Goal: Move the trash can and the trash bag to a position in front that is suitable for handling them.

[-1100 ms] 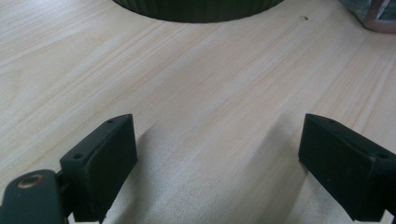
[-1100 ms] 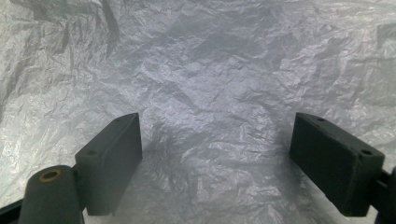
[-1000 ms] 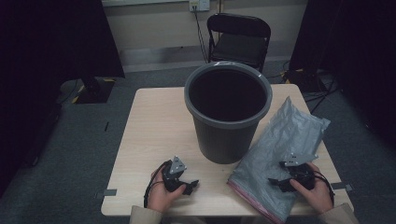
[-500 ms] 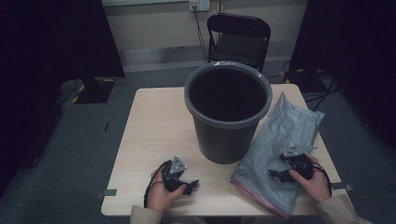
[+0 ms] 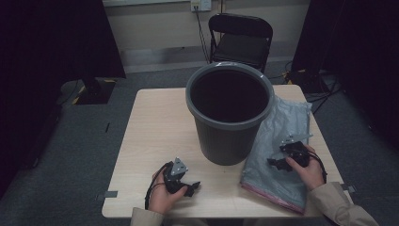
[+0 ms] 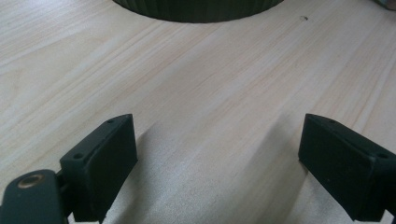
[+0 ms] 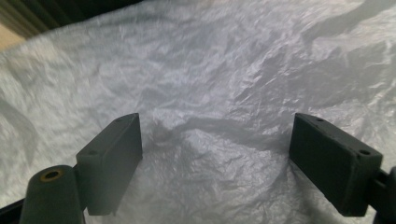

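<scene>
A dark grey plastic bin (image 5: 229, 113) stands upright in the middle of the wooden table (image 5: 155, 127). To its right lies a crumpled grey-white plastic bag (image 5: 282, 155), flat on the tabletop. My right gripper (image 5: 276, 163) hovers over the bag, open, with the wrinkled bag (image 7: 224, 84) between and beyond its jaws. Near the table's front edge my left gripper (image 5: 193, 187) rests open over bare wood (image 6: 210, 107), the bin's base (image 6: 196, 9) just ahead of it.
A black folding chair (image 5: 240, 37) stands behind the table. Cables (image 5: 310, 80) lie on the grey carpet at the far right. Bare tabletop stretches left of the bin.
My right gripper has moved forward and left over the bag, toward the bin. The bag's upper part now lies flatter. The left gripper has stayed put.
</scene>
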The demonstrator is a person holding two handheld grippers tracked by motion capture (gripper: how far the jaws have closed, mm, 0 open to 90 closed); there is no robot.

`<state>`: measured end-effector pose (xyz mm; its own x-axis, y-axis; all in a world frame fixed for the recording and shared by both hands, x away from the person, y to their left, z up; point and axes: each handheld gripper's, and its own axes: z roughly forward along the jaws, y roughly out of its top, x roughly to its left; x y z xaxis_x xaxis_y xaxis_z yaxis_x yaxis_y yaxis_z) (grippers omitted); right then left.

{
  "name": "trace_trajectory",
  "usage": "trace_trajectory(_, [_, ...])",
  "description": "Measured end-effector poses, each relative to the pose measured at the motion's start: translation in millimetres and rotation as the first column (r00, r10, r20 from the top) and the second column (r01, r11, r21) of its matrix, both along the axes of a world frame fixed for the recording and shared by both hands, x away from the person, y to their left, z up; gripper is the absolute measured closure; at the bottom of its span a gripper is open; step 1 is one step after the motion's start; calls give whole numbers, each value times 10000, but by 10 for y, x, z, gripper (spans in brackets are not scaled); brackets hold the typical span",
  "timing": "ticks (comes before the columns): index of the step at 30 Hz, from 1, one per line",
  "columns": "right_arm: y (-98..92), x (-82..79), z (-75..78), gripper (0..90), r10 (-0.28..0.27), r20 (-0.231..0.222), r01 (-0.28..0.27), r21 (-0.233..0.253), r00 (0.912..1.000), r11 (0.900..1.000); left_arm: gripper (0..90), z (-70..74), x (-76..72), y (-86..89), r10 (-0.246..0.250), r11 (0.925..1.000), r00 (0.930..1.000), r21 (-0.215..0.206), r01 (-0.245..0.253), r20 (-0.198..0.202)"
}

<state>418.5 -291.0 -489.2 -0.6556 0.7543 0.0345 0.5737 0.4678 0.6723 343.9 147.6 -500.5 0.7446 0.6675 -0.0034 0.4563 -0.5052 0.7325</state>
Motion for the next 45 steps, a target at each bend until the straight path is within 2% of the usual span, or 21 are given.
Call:
trace_trajectory(2, [2,-42,19,165,-83,76,81,220,9999,9997,106,2,-1,0,8,10000,10000,33,-7,-12])
trace_trajectory(5, [29,-221,64,164,341,101,-346,573,9994,9978,106,2,-1,0,5,10000,10000,26,-5,-7])
trace_trajectory(10, [56,-427,49,164,828,-53,-824,601,9965,9948,106,2,-1,0,7,10000,10000,33,-7,-10])
trace_trajectory(12, [47,-467,14,165,910,-135,-906,280,9958,9955,106,2,-1,0,10,10000,10000,32,-10,-5])
trace_trajectory(13, [21,-483,-5,165,852,-62,-851,139,9963,9963,106,2,-1,0,6,10000,10000,31,-6,-9])
trace_trajectory(16, [-67,-491,-2,165,769,-110,-767,140,9970,9970,106,2,-1,0,8,10000,10000,33,-8,-7])
trace_trajectory(19, [-199,-471,13,165,558,-148,-561,-257,9983,9981,106,2,-1,0,9,10000,10000,32,-9,-4])
trace_trajectory(23, [-402,-412,53,165,-240,-115,234,-486,9996,9985,106,2,-1,0,9,10000,10000,31,-9,-6])
trace_trajectory(25, [-443,-394,108,164,-666,-15,665,-319,9978,9973,106,2,-1,0,7,10000,10000,32,-7,-11])
trace_trajectory(27, [-405,-393,145,164,-692,72,691,81,9976,9976,106,2,-1,0,11,10000,10000,29,-11,-7])
trace_trajectory(28, [-340,-407,159,164,-518,267,512,202,9983,9985,106,2,-1,0,11,10000,10000,30,-11,-6])
trace_trajectory(32, [-67,-491,126,165,383,250,-394,463,9990,9982,106,2,-1,0,9,10000,10000,33,-9,-6])
trace_trajectory(35, [72,-551,44,168,901,84,-902,212,9959,9957,106,2,-1,0,10,10000,10000,32,-10,-7])
trace_trajectory(36, [83,-561,11,169,1040,35,-1040,99,9946,9945,106,2,-1,0,13,10000,10000,28,-13,-5])
trace_trajectory(39, [20,-588,-17,168,1104,67,-1105,169,9939,9937,106,0,0,0,0,10000,10000,-2,0,6])
trace_trajectory(43, [-164,-612,22,173,844,-192,-850,-375,9962,9957,106,2,-1,0,17,10000,10000,27,-17,-7])
trace_trajectory(45, [-276,-622,81,173,450,-74,-454,-719,9990,9964,106,2,-1,0,12,10000,10000,27,-12,-6])
